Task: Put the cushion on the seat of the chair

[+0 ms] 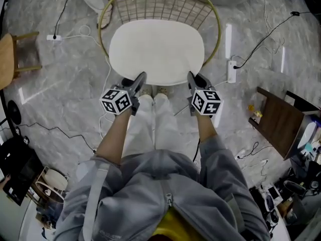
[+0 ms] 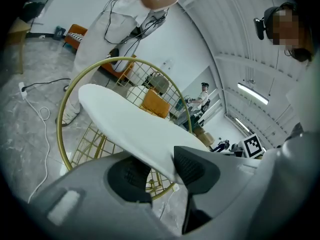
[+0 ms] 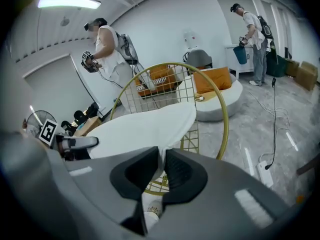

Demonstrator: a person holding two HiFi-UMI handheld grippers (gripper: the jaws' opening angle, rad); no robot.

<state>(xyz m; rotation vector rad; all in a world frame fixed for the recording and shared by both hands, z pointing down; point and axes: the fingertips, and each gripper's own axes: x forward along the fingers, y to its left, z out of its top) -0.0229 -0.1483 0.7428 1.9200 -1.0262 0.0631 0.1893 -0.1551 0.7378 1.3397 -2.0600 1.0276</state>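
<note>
1. Around the chair (image 1: 159,4): a power strip (image 1: 231,70) lies on the floor just to its right, and a white cable (image 1: 103,92) trails down its left side. A wooden stool (image 1: 7,59) stands well off to the left and a dark wooden table (image 1: 278,122) well off to the right.
2. Behind the chair sit a round white sofa (image 3: 220,101) with an orange pillow (image 3: 212,79), and a person (image 3: 107,54) is standing there – none of it touches the frame.
3. Your shoes (image 1: 154,91) are at the chair's front, under the near edge of the cushion (image 1: 156,51). Nothing lies between cushion and seat.
4. The cushion is over the seat, inside the gold ring of the backrest, broad face up. Whether it already rests on the wire, I can't tell.
5. Its long axis runs side to side across the chair, and the far edge tips a little higher than the near one.
6. Your left gripper (image 1: 136,80) pinches the cushion's front edge on the chair's left, pads part-spread around the padding.
7. Your right gripper (image 1: 194,79) nips the front edge on the chair's right – pads almost together on the thin seam.
</note>
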